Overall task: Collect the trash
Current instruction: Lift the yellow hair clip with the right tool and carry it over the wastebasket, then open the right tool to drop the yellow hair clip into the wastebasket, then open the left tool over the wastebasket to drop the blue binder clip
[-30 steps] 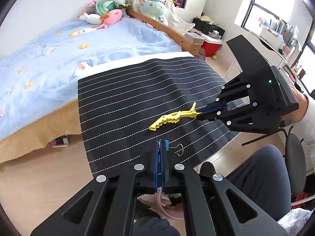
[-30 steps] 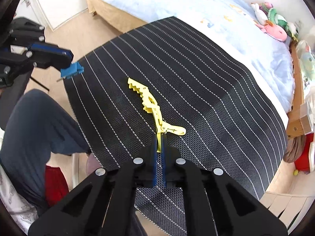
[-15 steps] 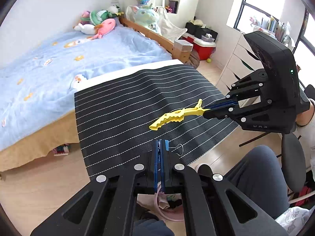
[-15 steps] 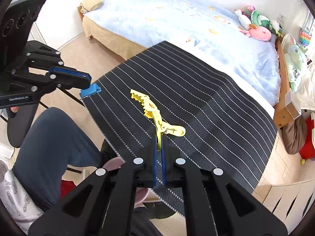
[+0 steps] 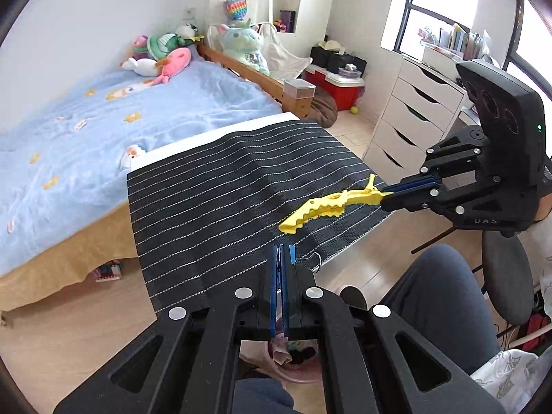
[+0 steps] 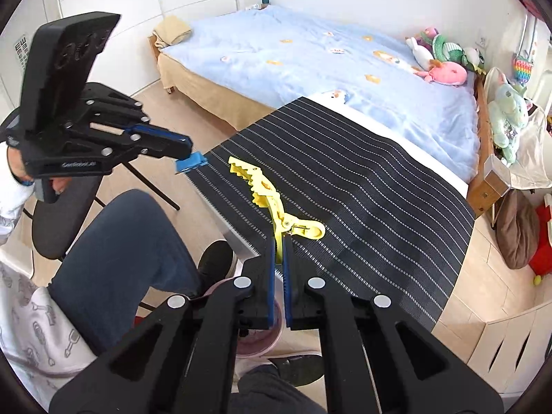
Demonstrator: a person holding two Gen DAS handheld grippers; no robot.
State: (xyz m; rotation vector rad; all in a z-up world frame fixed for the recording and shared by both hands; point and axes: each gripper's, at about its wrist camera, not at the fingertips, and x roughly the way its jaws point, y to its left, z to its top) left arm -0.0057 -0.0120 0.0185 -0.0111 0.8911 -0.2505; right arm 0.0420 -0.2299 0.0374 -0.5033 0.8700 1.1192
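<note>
My left gripper (image 5: 281, 250) is shut on a small blue binder clip (image 5: 292, 254), whose wire handle sticks out to the right. In the right wrist view the same clip (image 6: 190, 164) hangs from the left gripper (image 6: 184, 148) beyond the table's corner. My right gripper (image 6: 279, 246) is shut on the handle of a yellow toothed hair clip (image 6: 264, 189), held in the air above the black striped mat (image 6: 362, 189). The left wrist view shows that hair clip (image 5: 324, 205) jutting left from the right gripper (image 5: 388, 197). A pink bin (image 6: 262, 341) sits on the floor beneath both grippers, mostly hidden.
A bed with a blue cover (image 5: 103, 127) and plush toys (image 5: 162, 58) lies behind the mat (image 5: 224, 189). White drawers (image 5: 414, 117) and a red box (image 5: 341, 89) stand on the right. A person's legs (image 6: 114, 241) and a black chair (image 5: 503, 276) are close by.
Both grippers have risen and drawn back from the mat, each still gripping its clip. The yellow hair clip is now lifted well off the mat, and more of the room shows.
</note>
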